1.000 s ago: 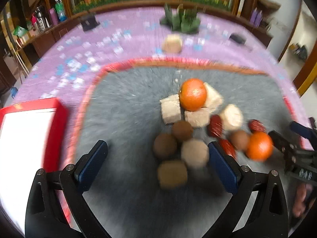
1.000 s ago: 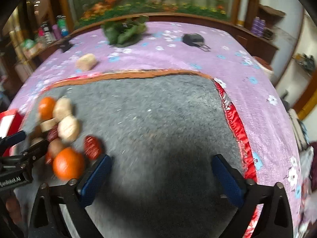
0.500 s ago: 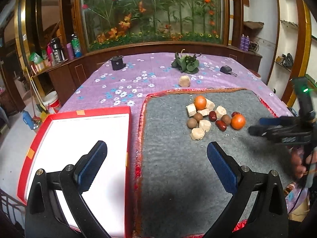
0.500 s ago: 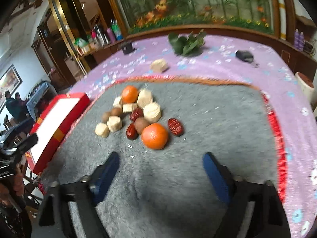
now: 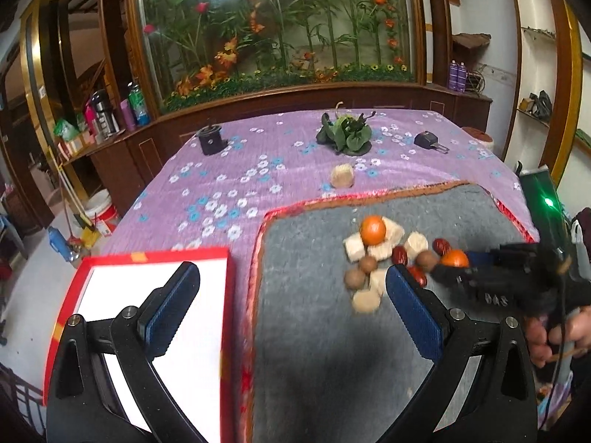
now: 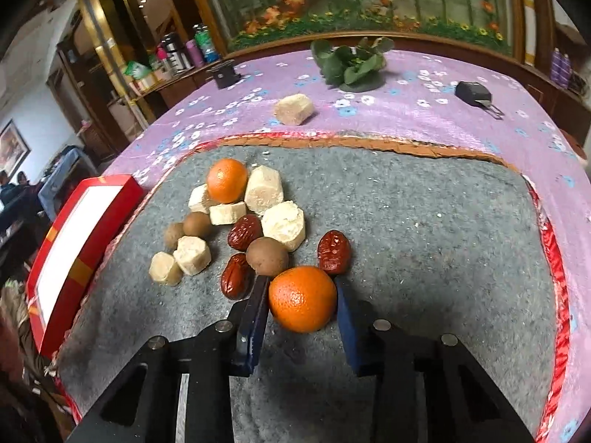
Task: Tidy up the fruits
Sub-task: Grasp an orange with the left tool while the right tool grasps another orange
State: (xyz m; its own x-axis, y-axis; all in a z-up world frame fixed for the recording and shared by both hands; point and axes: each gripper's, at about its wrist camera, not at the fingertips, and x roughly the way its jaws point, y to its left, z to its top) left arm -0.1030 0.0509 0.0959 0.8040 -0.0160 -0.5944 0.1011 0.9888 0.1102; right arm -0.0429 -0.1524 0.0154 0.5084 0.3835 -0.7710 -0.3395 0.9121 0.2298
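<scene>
Low in the right-wrist frame an orange (image 6: 303, 298) sits on the grey mat (image 6: 424, 221), while another orange (image 6: 226, 180), pale chunks, brown longans and red dates cluster centre-left.

R tool (image 6: 301, 297) jaws just closing, L tool (image 5: 291, 308) wide apart

Both grippers were the same build: black plastic frames with cut-out arms, round silver screw heads near the knuckles, and blue ribbed pads on the fingers. The left gripper (image 5: 291, 304) filled the bottom of its view. At the right edge the right gripper (image 5: 448, 269) had white lettering on its black body, a green light on its casing and a thin cable.
</scene>
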